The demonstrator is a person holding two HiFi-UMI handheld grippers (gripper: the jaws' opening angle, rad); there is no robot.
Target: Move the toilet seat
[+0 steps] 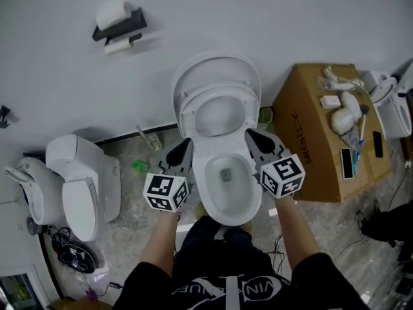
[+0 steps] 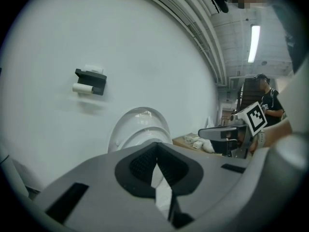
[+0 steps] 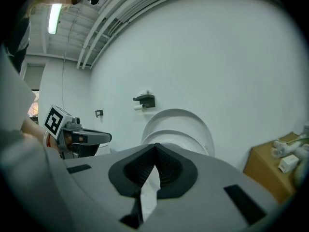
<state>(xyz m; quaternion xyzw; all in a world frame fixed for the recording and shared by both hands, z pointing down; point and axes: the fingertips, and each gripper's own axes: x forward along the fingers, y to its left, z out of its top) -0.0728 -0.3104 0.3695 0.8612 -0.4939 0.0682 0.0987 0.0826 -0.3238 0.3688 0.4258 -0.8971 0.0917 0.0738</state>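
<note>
Head view: steeply down, toilet (image 1: pixel 242 199) at centre. Both gripper views: low, near, facing wall (image 3: pixel 231 57); share raised lid (image 2: pixel 137 121).

Gloss and matt
The seat (image 1: pixel 187 115) is seen glossy and smooth; the box (image 1: pixel 303 134) at 3 o'clock, matt brown cardboard.

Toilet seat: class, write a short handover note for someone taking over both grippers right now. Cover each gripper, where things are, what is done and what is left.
Left gripper: fingers shut, empty, just left of the bowl.
Right gripper: fingers shut, empty, just right of the bowl.
Seat: raised, leaning back against the upright lid.
Done: neither gripper touches the seat, so no grip has been made.
Left: probably open one gripper's fingers, take the seat's rim and bring it down onto the bowl.
</note>
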